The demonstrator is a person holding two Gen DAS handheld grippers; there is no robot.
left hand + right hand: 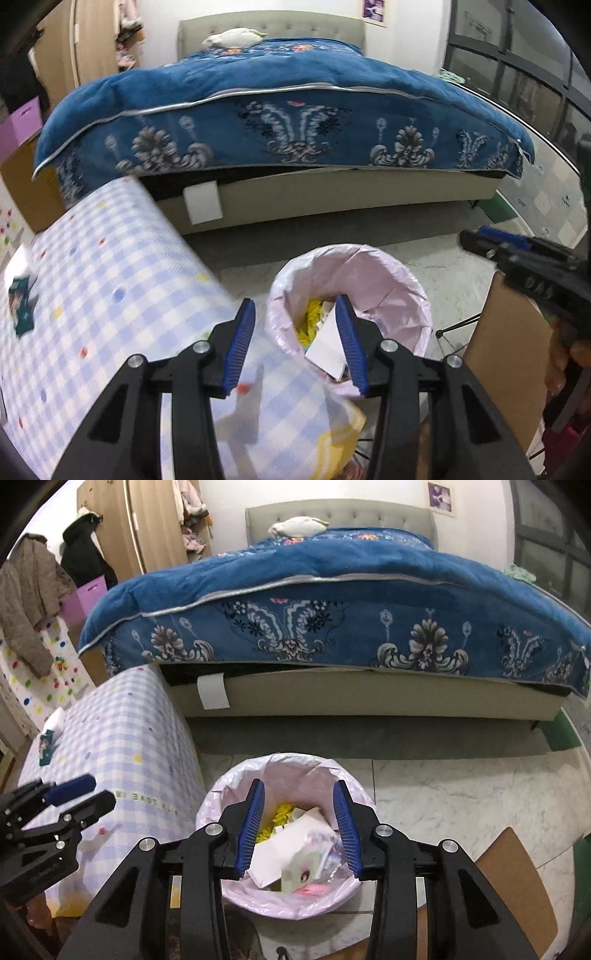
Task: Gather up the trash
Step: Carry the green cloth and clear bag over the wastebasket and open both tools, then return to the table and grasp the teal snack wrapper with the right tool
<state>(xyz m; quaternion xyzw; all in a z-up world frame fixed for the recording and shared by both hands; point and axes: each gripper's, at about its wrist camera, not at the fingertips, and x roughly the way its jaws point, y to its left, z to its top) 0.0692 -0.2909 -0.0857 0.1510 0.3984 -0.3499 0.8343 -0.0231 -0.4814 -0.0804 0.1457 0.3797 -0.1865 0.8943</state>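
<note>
A round trash bin (236,797) lined with a pink bag stands on the floor beside the table; it also shows in the left wrist view (399,269). It holds white paper (284,845), a yellow wrapper (273,816) and a pale packet (303,871). My right gripper (298,790) is open and empty right above the bin. My left gripper (295,306) is open and empty over the table edge and the bin rim. A small picture card (46,744) and white paper (55,720) lie on the table's far left.
The table (110,266) has a blue checked cloth. A bed (332,602) with a blue blanket stands behind the bin. A brown cardboard piece (517,878) stands to the right. Coats hang at far left (26,602). The floor (461,790) is marble tile.
</note>
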